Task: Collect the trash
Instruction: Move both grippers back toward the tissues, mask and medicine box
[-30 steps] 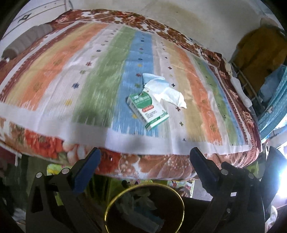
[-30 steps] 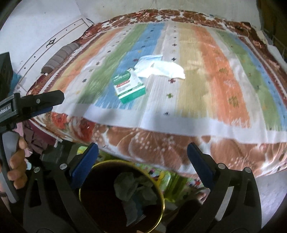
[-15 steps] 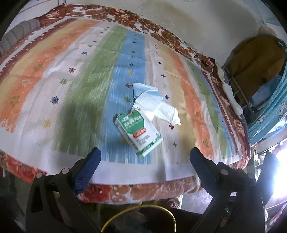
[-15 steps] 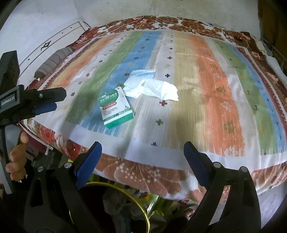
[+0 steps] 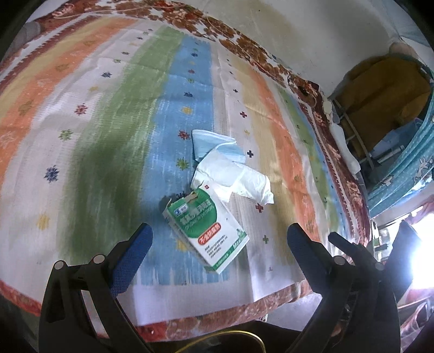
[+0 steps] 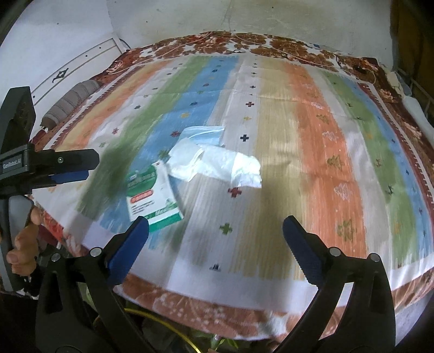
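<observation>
A green and white carton (image 5: 207, 229) lies flat on the striped bedspread (image 5: 108, 135), with a crumpled white tissue (image 5: 233, 177) and a blue face mask (image 5: 208, 142) just beyond it. My left gripper (image 5: 218, 236) is open and empty, its fingers either side of the carton, above it. My right gripper (image 6: 215, 229) is open and empty, nearer the bed's edge; the carton (image 6: 152, 194) is by its left finger, the tissue (image 6: 217, 167) and mask (image 6: 203, 135) ahead. The left gripper also shows in the right wrist view (image 6: 62, 165).
The yellow rim of a bin (image 5: 233, 336) shows below the bed's edge, also in the right wrist view (image 6: 162, 323). A grey bolster (image 6: 73, 101) lies at the bed's far left. Shelving with cloth (image 5: 385, 89) stands to the right. A white wall (image 6: 244, 13) is behind the bed.
Both grippers have moved from over the bin forward over the bed, closer to the carton, tissue and mask. The bin has dropped almost out of view. Both stay open.
</observation>
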`<state>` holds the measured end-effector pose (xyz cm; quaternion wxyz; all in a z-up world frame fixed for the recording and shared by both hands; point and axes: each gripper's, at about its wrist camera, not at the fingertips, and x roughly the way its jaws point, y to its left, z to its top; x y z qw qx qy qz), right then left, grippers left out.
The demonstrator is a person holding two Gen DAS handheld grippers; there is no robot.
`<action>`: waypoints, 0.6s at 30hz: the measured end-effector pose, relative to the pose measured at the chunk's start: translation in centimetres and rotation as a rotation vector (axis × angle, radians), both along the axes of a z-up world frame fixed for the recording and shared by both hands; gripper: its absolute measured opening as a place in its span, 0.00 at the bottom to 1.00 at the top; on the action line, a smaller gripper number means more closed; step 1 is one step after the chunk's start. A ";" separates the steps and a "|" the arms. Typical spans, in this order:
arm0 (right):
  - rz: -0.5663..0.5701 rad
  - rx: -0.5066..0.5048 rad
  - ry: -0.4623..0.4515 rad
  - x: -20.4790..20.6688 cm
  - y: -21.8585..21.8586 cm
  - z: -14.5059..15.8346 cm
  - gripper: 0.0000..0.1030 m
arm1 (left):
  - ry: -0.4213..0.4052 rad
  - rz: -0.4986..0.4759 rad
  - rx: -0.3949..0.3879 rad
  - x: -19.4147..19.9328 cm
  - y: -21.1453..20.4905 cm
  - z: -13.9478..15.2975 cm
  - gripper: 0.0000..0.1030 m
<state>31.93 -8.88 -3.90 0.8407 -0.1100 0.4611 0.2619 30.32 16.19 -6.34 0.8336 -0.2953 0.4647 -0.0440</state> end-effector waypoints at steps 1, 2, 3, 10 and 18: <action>-0.001 0.002 0.000 0.4 0.1 -0.2 0.91 | 0.000 -0.001 0.000 0.3 0.1 -0.1 0.94; -0.002 0.004 0.002 0.7 0.2 -0.4 0.91 | 0.001 -0.004 0.001 0.6 0.2 -0.3 0.94; -0.007 0.010 0.006 1.1 0.2 -0.6 0.91 | 0.004 -0.006 0.003 1.1 0.4 -0.5 0.94; -0.027 0.012 0.021 3.7 0.4 -1.8 0.91 | 0.024 0.000 -0.018 4.2 1.5 -2.0 0.94; -0.043 0.018 0.034 6.7 0.9 -3.5 0.90 | 0.059 -0.038 -0.028 6.5 1.5 -4.2 0.93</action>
